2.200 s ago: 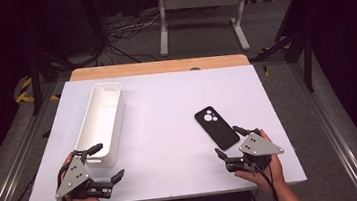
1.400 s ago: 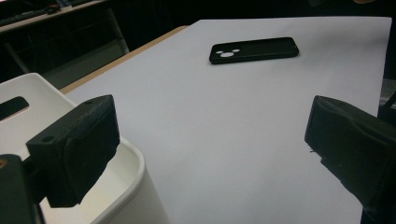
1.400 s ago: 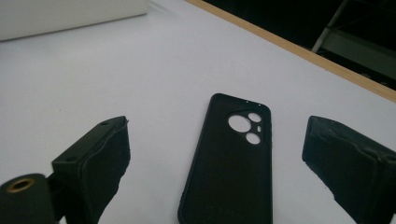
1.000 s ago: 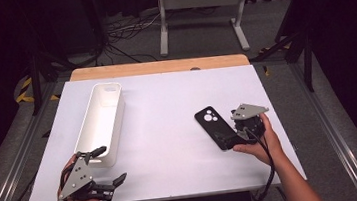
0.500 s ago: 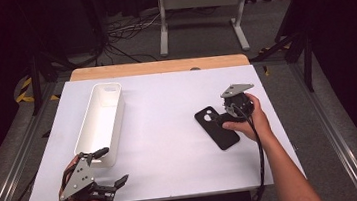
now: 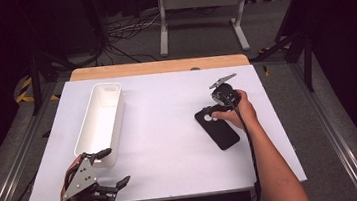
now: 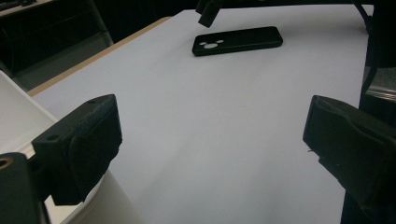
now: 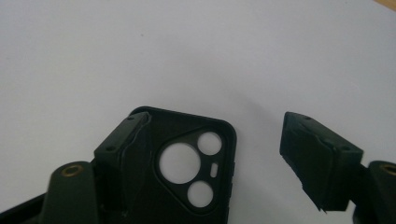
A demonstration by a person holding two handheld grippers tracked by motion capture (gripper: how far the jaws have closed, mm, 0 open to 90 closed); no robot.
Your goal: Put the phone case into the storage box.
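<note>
The phone case (image 8: 187, 172) looks like soft black rubber, matt and smooth, with 3 round holes. The table top (image 6: 169, 131) is smooth, matt white, with a bare wood edge (image 6: 158, 66) on the far side. The bin (image 6: 101, 121) is smooth white plastic. The gripper pads (image 7: 88, 144) look like rough black foam.

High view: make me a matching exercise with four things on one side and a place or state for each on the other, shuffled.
Things:
1. phone case
2. white bin
3. left hand-held gripper
4. right hand-held gripper

Places or states:
A. stands on the left part of the table, long and open-topped
B. held near the front edge of the table, jaws wide apart
C. lies flat and black on the right part of the table
D. poised over the camera-cutout end of the case, jaws on either side

Pairs: 1-C, 2-A, 3-B, 4-D
</note>
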